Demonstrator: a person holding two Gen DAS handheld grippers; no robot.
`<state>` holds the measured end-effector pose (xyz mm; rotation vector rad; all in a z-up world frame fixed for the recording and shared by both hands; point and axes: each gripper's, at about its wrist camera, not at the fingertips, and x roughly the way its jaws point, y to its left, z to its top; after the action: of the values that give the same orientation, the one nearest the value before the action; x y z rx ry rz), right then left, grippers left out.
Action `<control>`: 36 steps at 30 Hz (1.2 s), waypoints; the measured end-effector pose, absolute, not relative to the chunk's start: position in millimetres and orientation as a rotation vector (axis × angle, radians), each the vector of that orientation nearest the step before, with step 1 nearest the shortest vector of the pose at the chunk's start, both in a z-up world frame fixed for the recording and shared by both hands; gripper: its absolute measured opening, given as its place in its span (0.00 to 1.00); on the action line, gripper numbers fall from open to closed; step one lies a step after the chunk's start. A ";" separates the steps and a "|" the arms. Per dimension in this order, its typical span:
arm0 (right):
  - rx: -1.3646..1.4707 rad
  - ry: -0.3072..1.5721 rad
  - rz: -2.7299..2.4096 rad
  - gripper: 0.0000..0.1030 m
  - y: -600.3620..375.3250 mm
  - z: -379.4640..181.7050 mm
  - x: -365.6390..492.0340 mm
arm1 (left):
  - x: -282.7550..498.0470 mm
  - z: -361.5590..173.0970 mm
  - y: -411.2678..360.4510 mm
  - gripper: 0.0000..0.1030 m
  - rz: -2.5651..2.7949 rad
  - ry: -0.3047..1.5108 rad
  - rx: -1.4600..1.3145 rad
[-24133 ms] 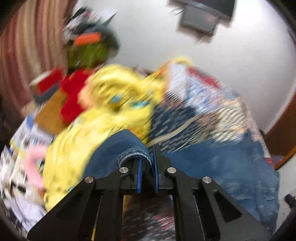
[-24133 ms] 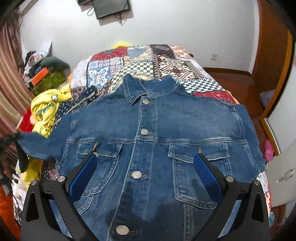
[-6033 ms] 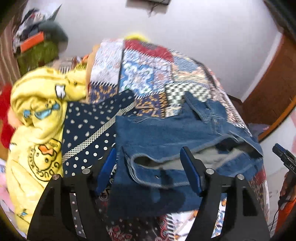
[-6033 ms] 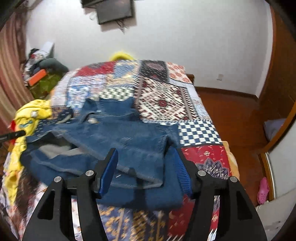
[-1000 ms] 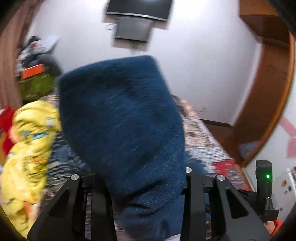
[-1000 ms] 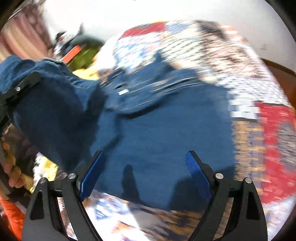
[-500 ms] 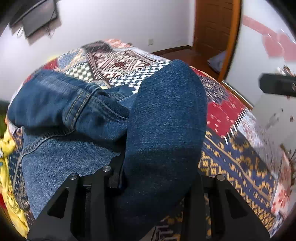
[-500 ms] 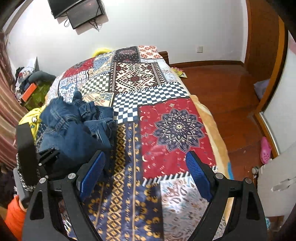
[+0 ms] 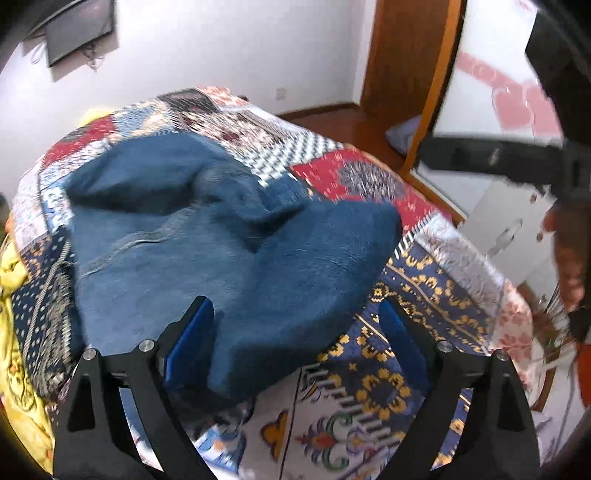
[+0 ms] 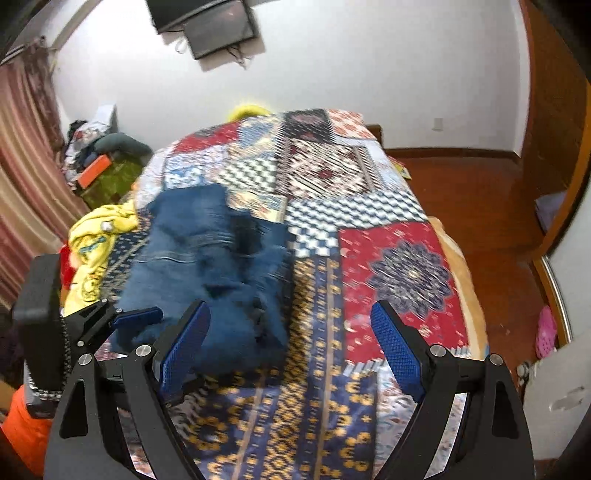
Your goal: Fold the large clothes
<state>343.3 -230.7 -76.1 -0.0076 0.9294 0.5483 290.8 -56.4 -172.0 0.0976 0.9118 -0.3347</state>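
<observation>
A folded blue denim jacket (image 9: 207,254) lies in a bundle on the patchwork bedspread (image 9: 391,391). It also shows in the right wrist view (image 10: 210,266), on the bed's left side. My left gripper (image 9: 295,343) is open, its jaws wide apart, and the near end of the bundle lies between them. My right gripper (image 10: 290,347) is open and empty above the bedspread (image 10: 391,266), to the right of the jacket. The left gripper (image 10: 122,317) shows at the jacket's near left edge in the right wrist view.
A yellow garment (image 10: 96,240) lies at the bed's left edge. Clutter and a green box (image 10: 110,177) stand by the curtain. A wall screen (image 10: 218,29) hangs behind the bed. Wooden floor (image 10: 491,206) and a wardrobe (image 9: 399,74) lie to the right.
The left gripper's jaws have opened and let go of the denim bundle, which now rests on the bed. The right gripper has stayed open and drawn closer to the jacket.
</observation>
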 end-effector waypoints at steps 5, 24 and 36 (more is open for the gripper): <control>-0.034 0.923 0.618 0.86 -201.2 -83.4 336.5 | 284.7 -150.3 -9.7 0.99 -0.147 0.831 0.076; -0.178 1.092 0.555 0.91 -202.9 -138.4 339.9 | 275.8 -192.6 50.8 0.99 -0.028 0.934 0.010; -0.223 1.057 0.674 0.91 -138.1 -142.7 383.9 | 317.6 -180.3 68.1 0.99 0.045 0.895 0.066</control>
<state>383.9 -138.1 -142.7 -0.2235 1.0570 0.6743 317.6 68.1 -180.3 0.0659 0.8954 0.0455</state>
